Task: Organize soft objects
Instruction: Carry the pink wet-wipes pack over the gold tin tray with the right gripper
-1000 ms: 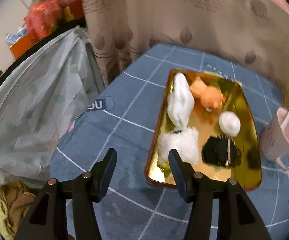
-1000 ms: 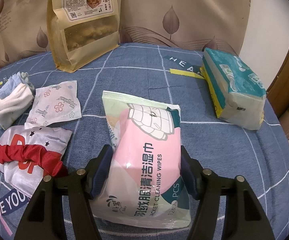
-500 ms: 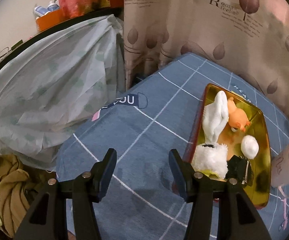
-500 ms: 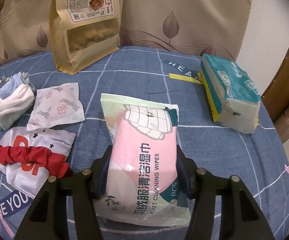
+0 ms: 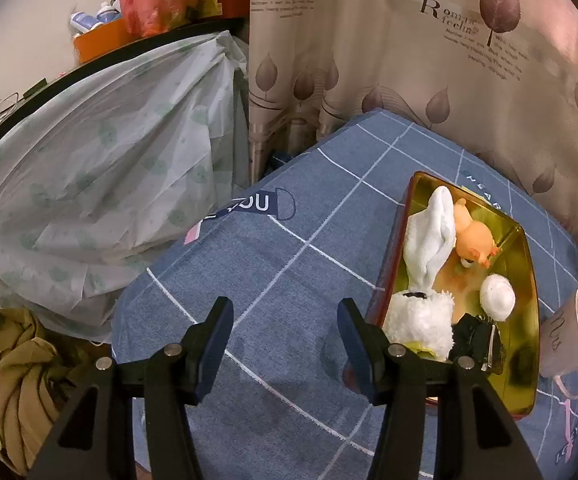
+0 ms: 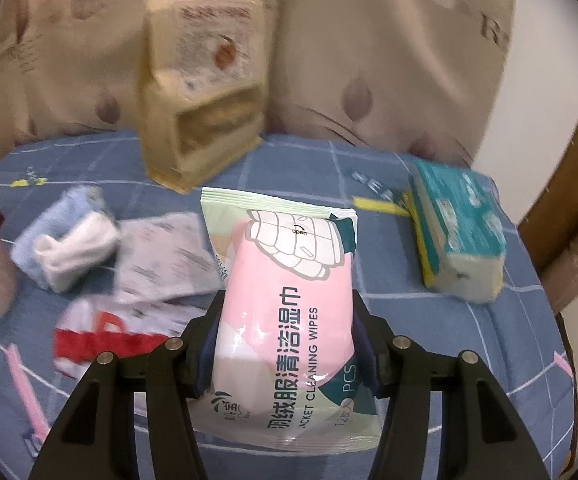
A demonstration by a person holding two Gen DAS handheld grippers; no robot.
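Observation:
My right gripper (image 6: pixel 287 300) is shut on a pink and white pack of cleaning wipes (image 6: pixel 289 276), with its pads pressed into the pack's sides. The pack hangs clear of the blue checked tablecloth (image 6: pixel 429 332). Beside the gold tray (image 5: pixel 525 320) my left gripper (image 5: pixel 284 308) stands open over bare cloth, with nothing between its fingers. The tray holds a white sock (image 5: pixel 429 236), an orange soft toy (image 5: pixel 475 236), a white ball (image 5: pixel 497 296), a fluffy white piece (image 5: pixel 421 318) and a black item (image 5: pixel 477 336).
On the table lie a teal tissue pack (image 6: pixel 457 236), a tall snack bag (image 6: pixel 203 92), a blue and white folded cloth (image 6: pixel 65 248), a floral sachet (image 6: pixel 165 260) and a red scrunchie (image 6: pixel 93 336). A pink mug (image 5: pixel 573 332) stands right of the tray. The table's edge and a plastic-covered heap (image 5: pixel 89 184) are on the left.
The right jaws closed onto the wipes pack and lifted it off the cloth. The left gripper swung left away from the tray, then held still.

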